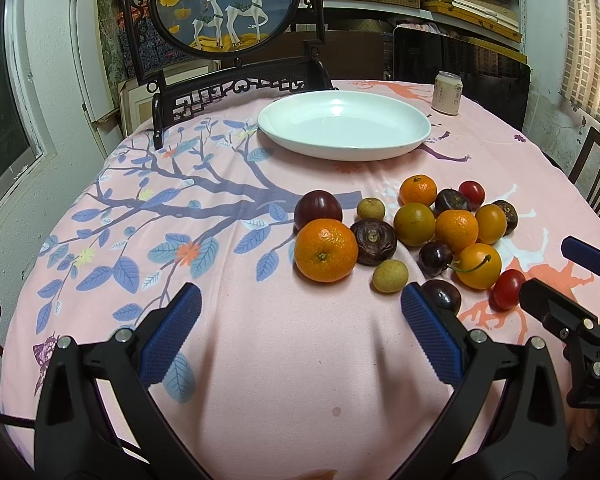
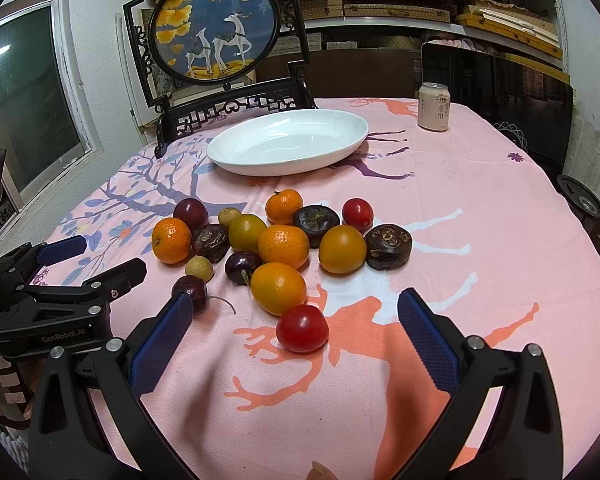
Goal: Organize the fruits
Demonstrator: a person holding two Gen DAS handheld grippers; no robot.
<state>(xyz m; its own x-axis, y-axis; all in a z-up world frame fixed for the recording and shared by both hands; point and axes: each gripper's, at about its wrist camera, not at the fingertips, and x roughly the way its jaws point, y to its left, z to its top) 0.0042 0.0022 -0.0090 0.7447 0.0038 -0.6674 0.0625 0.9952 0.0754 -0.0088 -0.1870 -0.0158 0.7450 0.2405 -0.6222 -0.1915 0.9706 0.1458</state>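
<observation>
Fruit [image 2: 280, 248] lies in one loose heap on the pink printed tablecloth [image 2: 480, 240], on the near side of the white plate [image 2: 352, 136], and none of it is in the plate, so the sorting looks barely begun, if at all: every piece is left to move. The plate is shallow, oval and glossy, its bare bottom catching the light.

Nearest the right gripper [image 2: 294, 322], furthest from the plate, sits a small smooth red fruit [image 2: 302, 328], directly between the spread blue ribbed pads [image 2: 428, 340] but untouched. Beyond it toward the plate are waxy orange-yellow ovals, dimpled mandarins, dark glossy cherries with stems, matte tan longans and flat, wrinkled brown-black discs (water chestnuts, I think).

The left gripper [image 1: 300, 324] hovers with its jaws wide apart and nothing between them, short of the large mandarin [image 1: 326, 250] at the heap's edge. A pale drink can [image 2: 433, 107] stands beyond the plate's right end.
</observation>
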